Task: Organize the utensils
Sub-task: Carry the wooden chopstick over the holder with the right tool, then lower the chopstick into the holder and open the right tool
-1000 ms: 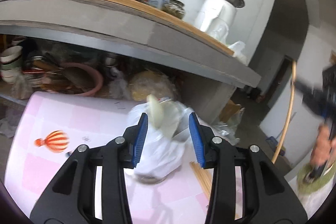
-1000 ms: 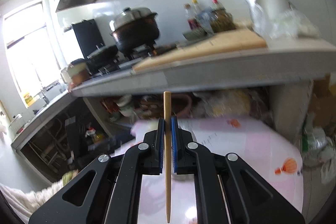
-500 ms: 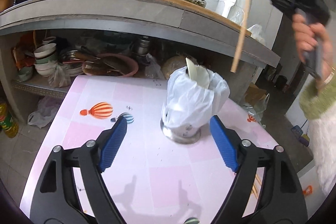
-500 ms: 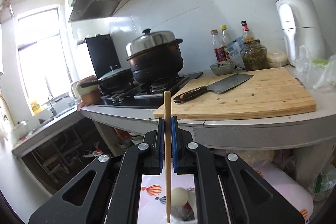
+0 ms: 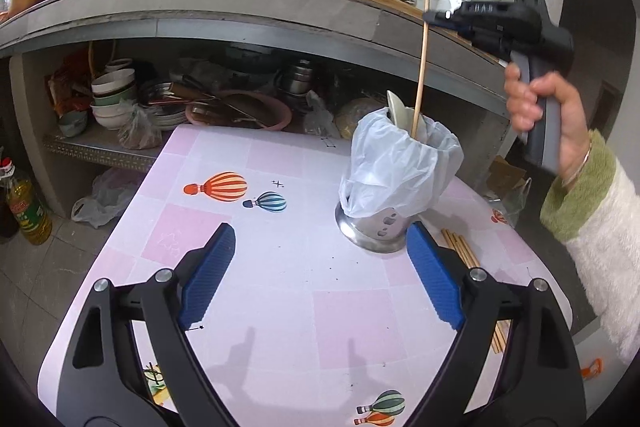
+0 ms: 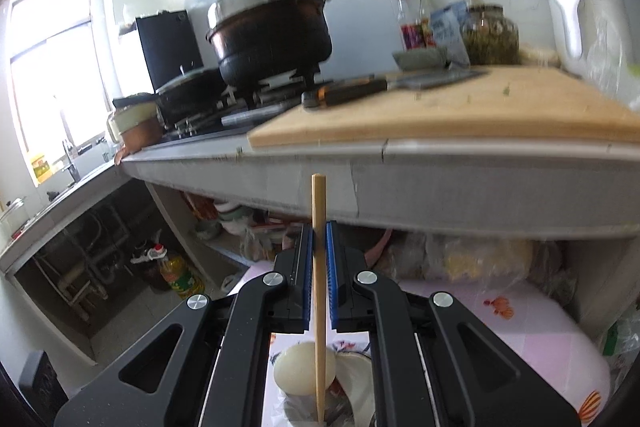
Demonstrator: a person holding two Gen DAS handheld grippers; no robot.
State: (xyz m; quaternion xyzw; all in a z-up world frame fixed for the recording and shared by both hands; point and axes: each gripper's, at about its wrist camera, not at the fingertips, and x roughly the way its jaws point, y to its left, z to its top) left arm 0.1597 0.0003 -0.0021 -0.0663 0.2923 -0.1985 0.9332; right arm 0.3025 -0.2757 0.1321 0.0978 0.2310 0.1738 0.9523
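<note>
A steel utensil holder [image 5: 376,233] lined with a white plastic bag [image 5: 396,171] stands on the pink table [image 5: 280,267], with a cream spoon [image 5: 394,109] in it. My right gripper [image 6: 319,239] is shut on a wooden chopstick [image 6: 319,267] held upright; its lower tip is inside the holder's mouth. From the left wrist view the right gripper [image 5: 436,17] hovers above the holder with the chopstick [image 5: 420,67]. My left gripper [image 5: 316,283] is open and empty, low over the table in front of the holder. Several more chopsticks [image 5: 460,249] lie right of the holder.
A concrete kitchen counter [image 5: 240,15] overhangs the table's far side, with pots, bottles, a cutting board [image 6: 440,115] and a cleaver [image 6: 392,83] on it. Bowls and pans [image 5: 116,99] fill the shelf below. An oil bottle [image 5: 24,207] stands on the floor at left.
The right gripper has come down with the chopstick, whose tip now sits in the holder's mouth. The left gripper has opened wide and drawn back from the holder.
</note>
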